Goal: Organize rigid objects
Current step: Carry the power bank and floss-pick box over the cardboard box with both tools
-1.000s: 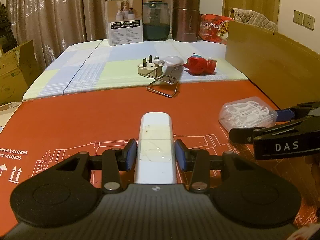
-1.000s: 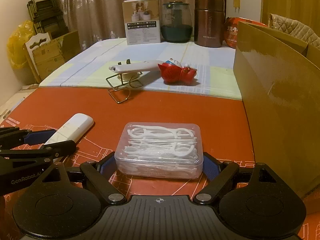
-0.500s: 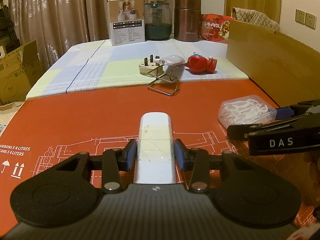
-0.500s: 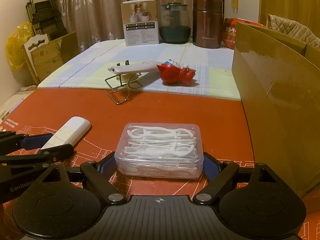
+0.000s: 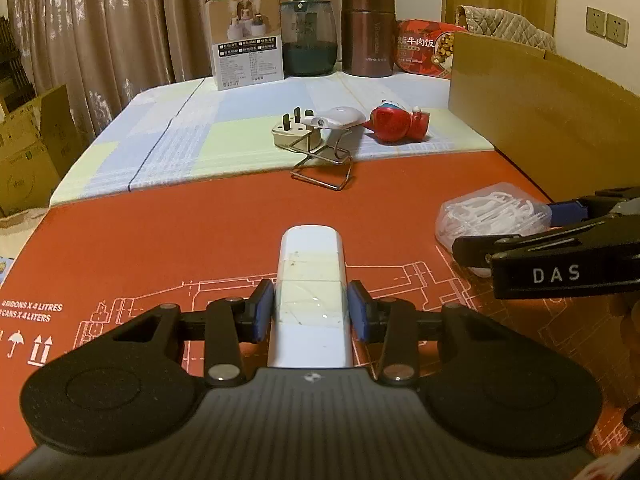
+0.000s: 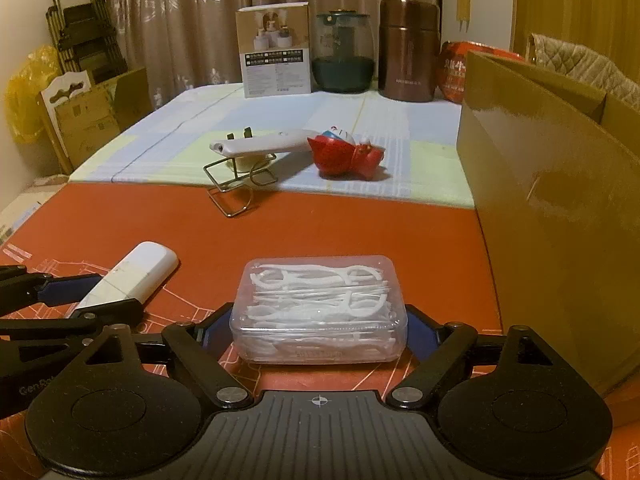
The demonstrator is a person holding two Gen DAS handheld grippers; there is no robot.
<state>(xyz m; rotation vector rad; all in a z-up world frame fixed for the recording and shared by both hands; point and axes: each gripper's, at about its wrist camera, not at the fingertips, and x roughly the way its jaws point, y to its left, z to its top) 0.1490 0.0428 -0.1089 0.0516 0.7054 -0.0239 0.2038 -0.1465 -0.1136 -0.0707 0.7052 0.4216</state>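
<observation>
While the white bar-shaped device (image 5: 310,292) is pinched between the blue pads of the left gripper (image 5: 310,310) and the clear box of floss picks (image 6: 318,308) is clamped across its short sides by the right gripper (image 6: 318,330), both appear to rest on the red mat (image 5: 160,240). Each is best lifted level and straight up, so that neither is tipped or slid, before being carried toward the cardboard box (image 6: 560,200) just beside the right gripper, which is judged the likely destination.

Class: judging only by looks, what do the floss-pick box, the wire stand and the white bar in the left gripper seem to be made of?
Floss-pick box: clear glossy plastic; the picks show through.
Wire stand: thin bent metal, probably steel; it glints.
White bar: smooth glossy plastic, likely; transparent tape seems wrapped round it.
</observation>
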